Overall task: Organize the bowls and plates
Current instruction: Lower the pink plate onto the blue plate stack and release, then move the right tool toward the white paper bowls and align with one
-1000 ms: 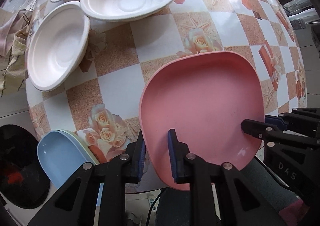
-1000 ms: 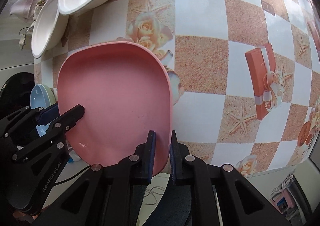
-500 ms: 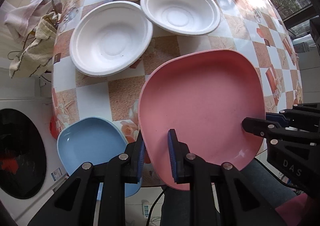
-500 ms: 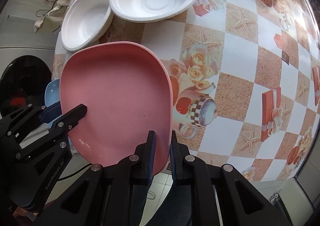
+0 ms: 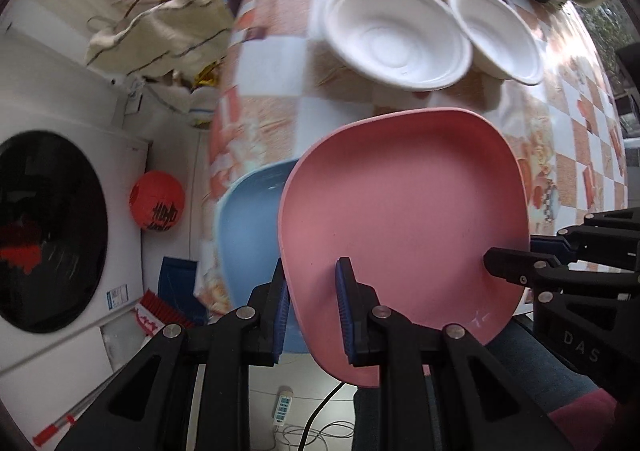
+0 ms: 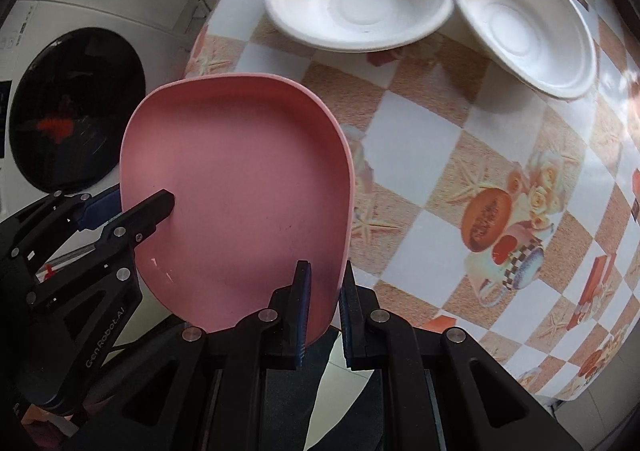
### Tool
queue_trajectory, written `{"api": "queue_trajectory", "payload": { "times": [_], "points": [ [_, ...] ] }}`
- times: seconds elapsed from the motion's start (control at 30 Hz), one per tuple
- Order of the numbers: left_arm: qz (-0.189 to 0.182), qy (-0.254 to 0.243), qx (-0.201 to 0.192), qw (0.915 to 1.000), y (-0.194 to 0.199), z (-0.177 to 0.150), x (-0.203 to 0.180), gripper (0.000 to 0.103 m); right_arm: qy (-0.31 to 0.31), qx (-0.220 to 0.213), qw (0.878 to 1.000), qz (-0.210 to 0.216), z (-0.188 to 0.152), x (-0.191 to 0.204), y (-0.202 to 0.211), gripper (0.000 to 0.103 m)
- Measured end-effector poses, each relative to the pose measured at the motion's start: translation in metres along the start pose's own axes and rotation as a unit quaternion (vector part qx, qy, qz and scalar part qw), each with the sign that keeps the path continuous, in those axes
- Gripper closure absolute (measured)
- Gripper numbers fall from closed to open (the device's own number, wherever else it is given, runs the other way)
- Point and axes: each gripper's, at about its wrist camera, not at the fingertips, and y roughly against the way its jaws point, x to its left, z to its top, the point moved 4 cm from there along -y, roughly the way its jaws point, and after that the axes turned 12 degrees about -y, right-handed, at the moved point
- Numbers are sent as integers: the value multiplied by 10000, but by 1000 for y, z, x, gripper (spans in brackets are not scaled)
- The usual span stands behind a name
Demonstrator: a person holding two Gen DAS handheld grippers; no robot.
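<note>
Our left gripper [image 5: 310, 303] is clamped on the near-left rim of the pink plate [image 5: 400, 211], and our right gripper [image 6: 324, 303] pinches the plate's opposite rim, so we carry it between both, lifted off the table [image 6: 460, 179]. Just beyond the pink plate's left edge, partly under it, we see a blue plate [image 5: 248, 227] at the table's edge. Farther past the pink plate, three white bowls [image 5: 396, 33] sit clustered on the checkered cloth. Left of the pink plate stands a washing machine [image 5: 52, 227].
</note>
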Motion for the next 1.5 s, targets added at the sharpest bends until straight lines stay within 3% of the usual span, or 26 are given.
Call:
{"api": "queue_trajectory", "payload": {
  "times": [0.2, 0.4, 0.8, 0.97, 1.03, 1.07, 1.1, 1.37, 1.5],
  "points": [
    [112, 371, 147, 9991, -9, -19, 25, 80, 132, 245, 9996, 112, 5, 28, -17, 87],
    [201, 422, 104, 9989, -15, -14, 33, 80, 77, 340, 9993, 106, 13, 48, -41, 87],
    [211, 422, 109, 9988, -35, -7, 27, 77, 24, 373, 9993, 16, 20, 38, -42, 87],
    [206, 516, 125, 9984, -38, -11, 25, 64, 34, 234, 9996, 138, 19, 32, -26, 85],
    [201, 541, 9, 9983, -34, -11, 25, 53, -28, 41, 10000, 81, 24, 21, -14, 54],
    [157, 565, -81, 9982, -30, -10, 25, 51, -75, -107, 9999, 66, 26, 13, -6, 17],
    [102, 581, -152, 9981, -27, -9, 24, 47, -119, -284, 9995, 51, 28, 4, 1, 8],
    [-583, 239, -635, 9960, 2, 33, -7, 36, -1295, -433, 9904, -203, 20, -97, 21, 8],
    [-615, -121, -771, 9951, 11, 66, -38, 36, -1766, -510, 9828, -204, 16, -147, 33, 8]
  ]
}}
